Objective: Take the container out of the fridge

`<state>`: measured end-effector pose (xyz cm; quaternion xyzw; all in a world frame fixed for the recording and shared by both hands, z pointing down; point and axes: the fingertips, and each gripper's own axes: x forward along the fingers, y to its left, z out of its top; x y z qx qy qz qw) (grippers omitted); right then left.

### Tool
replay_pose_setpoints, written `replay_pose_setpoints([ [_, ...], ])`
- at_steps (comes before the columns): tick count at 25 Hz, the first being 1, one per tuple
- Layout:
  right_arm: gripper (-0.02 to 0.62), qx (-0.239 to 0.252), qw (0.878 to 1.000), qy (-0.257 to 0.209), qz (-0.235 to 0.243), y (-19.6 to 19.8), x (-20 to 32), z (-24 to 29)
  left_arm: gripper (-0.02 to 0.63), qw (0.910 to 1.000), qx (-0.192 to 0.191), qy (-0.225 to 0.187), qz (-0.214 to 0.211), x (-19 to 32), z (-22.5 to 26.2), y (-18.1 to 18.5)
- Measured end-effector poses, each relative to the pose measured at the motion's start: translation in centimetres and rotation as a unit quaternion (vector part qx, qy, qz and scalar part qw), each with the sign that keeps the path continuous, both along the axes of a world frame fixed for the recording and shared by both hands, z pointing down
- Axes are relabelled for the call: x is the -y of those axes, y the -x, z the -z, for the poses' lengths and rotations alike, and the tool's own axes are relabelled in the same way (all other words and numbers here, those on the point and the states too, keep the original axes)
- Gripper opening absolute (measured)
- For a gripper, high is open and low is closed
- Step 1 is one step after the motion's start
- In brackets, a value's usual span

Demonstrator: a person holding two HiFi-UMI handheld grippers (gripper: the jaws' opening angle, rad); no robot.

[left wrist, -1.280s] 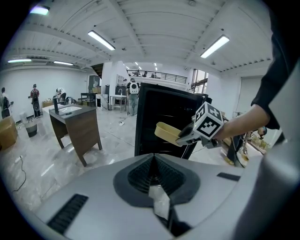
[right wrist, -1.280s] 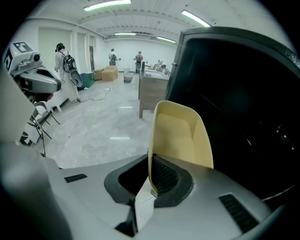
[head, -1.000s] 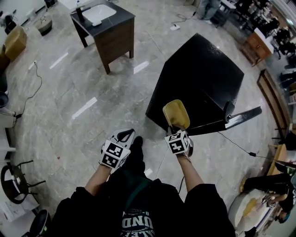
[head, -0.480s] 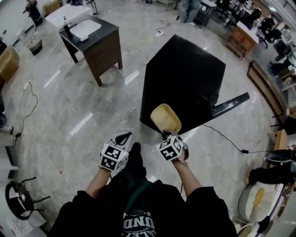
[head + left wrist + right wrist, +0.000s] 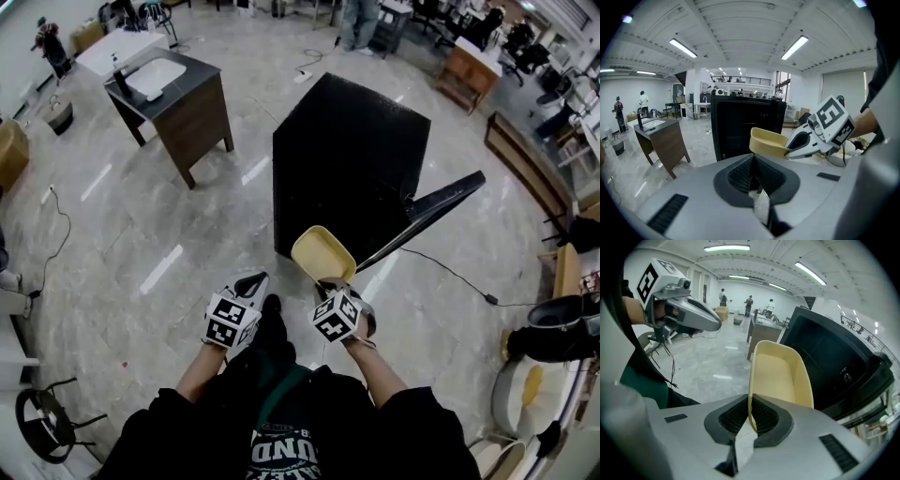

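Observation:
A pale yellow container (image 5: 322, 254) hangs in the air in front of the black fridge (image 5: 347, 159), out of it. My right gripper (image 5: 328, 284) is shut on the container's near rim; the rim (image 5: 751, 416) sits pinched between the ribbed pads. The container (image 5: 780, 376) is empty and tilts away from me. The fridge door (image 5: 427, 215) stands open to the right. My left gripper (image 5: 250, 283) hovers beside it to the left, shut with nothing between its pads, and sees the container (image 5: 769, 143) and the right gripper (image 5: 797, 143) on its right.
A dark wooden sink cabinet (image 5: 173, 94) stands on the marble floor to the far left. A cable (image 5: 450, 274) runs across the floor right of the fridge. Chairs and stools sit at the left edge, desks and people at the back.
The container in my right gripper has come down and to the left, away from the fridge. The view has shifted so the fridge sits more central. My left gripper holds its place.

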<state>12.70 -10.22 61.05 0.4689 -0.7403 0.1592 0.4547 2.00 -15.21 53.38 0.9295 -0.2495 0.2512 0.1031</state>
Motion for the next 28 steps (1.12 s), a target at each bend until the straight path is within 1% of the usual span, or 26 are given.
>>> replay_pose_setpoints([
  [9,0.043,0.011,1.0,-0.01,-0.021,0.1,-3.5,1.3,0.014,1.0,-0.001,-0.005,-0.002,-1.0,0.2,-0.7],
  [14,0.043,-0.001,1.0,-0.011,-0.02,0.1,-4.9,1.5,0.015,1.0,-0.001,-0.006,0.0,-1.3,0.2,-0.7],
  [22,0.043,0.004,1.0,-0.01,-0.03,-0.3,-5.5,1.3,0.015,1.0,-0.004,-0.007,0.001,-1.4,0.2,-1.0],
  [28,0.041,0.002,1.0,-0.016,-0.024,0.0,-5.3,1.7,0.015,1.0,-0.003,-0.006,0.002,-1.6,0.4,-0.9],
])
